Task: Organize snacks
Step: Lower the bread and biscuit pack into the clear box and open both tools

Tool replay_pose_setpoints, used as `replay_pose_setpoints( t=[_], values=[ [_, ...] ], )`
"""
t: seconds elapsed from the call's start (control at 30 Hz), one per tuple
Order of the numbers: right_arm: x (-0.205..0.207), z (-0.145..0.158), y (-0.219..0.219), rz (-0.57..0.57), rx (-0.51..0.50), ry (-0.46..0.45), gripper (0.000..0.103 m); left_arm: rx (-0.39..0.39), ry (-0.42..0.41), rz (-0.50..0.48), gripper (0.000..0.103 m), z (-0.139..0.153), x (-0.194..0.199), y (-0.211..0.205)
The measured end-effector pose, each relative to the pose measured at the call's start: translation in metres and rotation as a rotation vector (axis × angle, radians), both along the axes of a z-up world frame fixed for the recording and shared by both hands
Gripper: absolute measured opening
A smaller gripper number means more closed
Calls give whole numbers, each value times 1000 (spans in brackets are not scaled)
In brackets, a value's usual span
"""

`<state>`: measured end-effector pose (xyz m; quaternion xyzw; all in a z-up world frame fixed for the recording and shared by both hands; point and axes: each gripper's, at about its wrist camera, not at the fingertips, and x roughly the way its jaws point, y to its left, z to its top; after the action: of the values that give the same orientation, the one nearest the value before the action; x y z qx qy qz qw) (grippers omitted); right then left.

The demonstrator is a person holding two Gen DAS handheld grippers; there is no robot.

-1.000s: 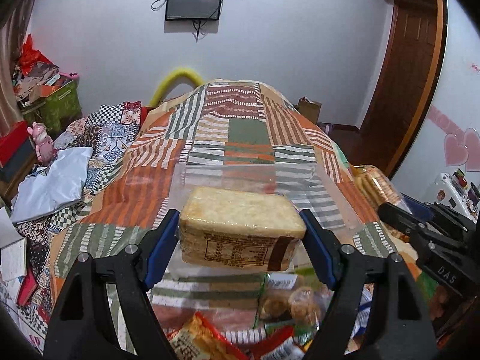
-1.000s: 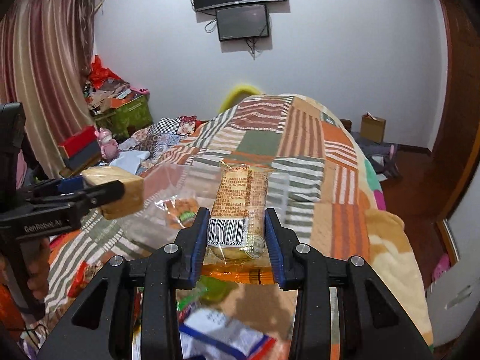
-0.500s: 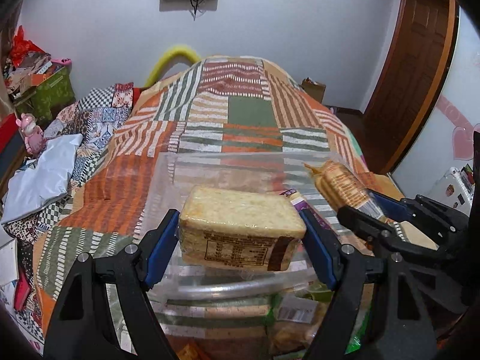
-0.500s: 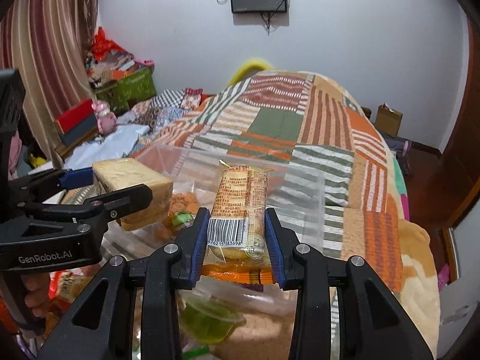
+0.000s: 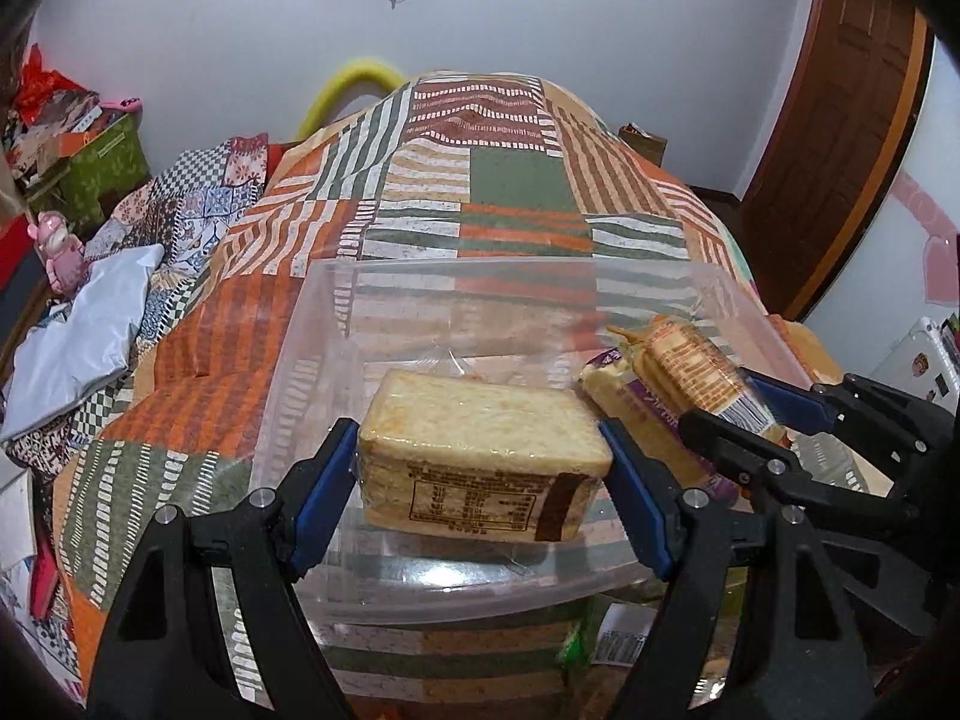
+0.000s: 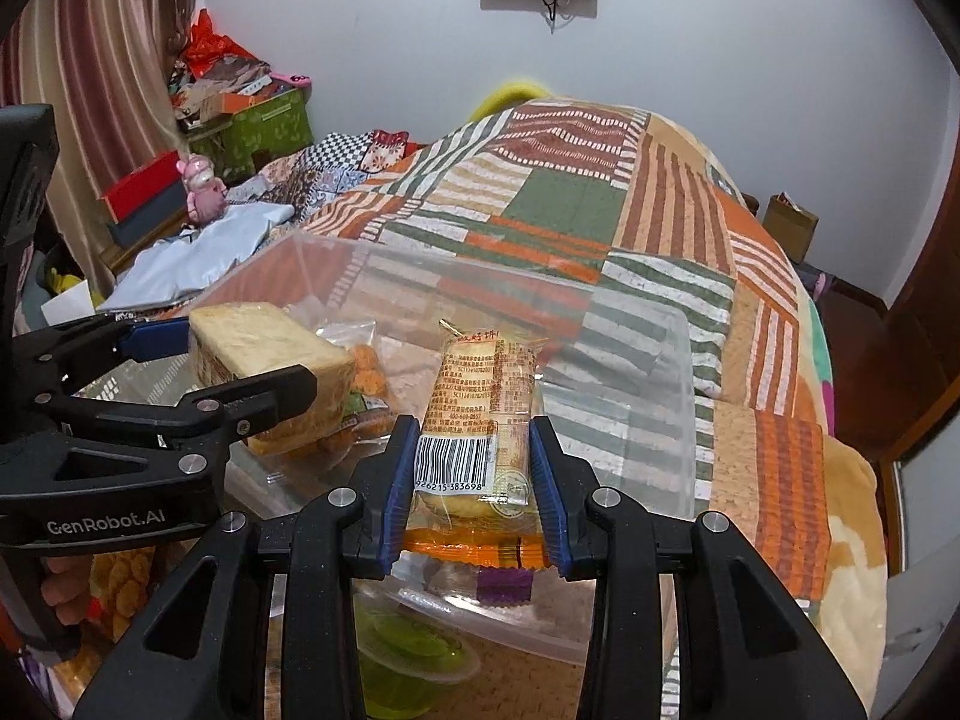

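My left gripper (image 5: 480,468) is shut on a wrapped block of sliced bread (image 5: 474,450), held just over the near part of a clear plastic bin (image 5: 510,267). My right gripper (image 6: 474,468) is shut on a narrow orange cracker pack (image 6: 480,408) with a barcode, held over the same bin (image 6: 678,396). The two hang side by side: the right gripper (image 5: 726,402) and cracker pack (image 5: 696,366) are at the bread's right, and the left gripper (image 6: 240,360) with the bread (image 6: 264,354) is at the left. A purple-labelled pack (image 5: 636,420) lies in the bin below.
The bin stands on a patchwork bedspread (image 5: 516,180). A bag of orange snacks (image 6: 366,372) lies inside it. A green jelly cup (image 6: 414,654) and other loose packets (image 5: 618,636) lie before its near rim. A white cloth (image 5: 78,348) and a green box (image 6: 264,126) are at the left.
Both grippers have moved forward and down with their snacks, from above the loose packets to over the bin. The right gripper has come close beside the bread.
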<state>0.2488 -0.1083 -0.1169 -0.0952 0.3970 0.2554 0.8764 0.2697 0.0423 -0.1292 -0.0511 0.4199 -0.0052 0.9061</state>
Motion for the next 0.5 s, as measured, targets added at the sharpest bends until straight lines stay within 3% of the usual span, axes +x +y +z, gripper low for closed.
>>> replay_pose_setpoints(
  t=[0.3,0.5],
  values=[
    [1,0,-3,-13,0,19,35,8,30,-5,80,-3,-2,-2],
    [-8,7,-8,-15,12,12,50,-20,40,14,81,0,-9,4]
  ],
)
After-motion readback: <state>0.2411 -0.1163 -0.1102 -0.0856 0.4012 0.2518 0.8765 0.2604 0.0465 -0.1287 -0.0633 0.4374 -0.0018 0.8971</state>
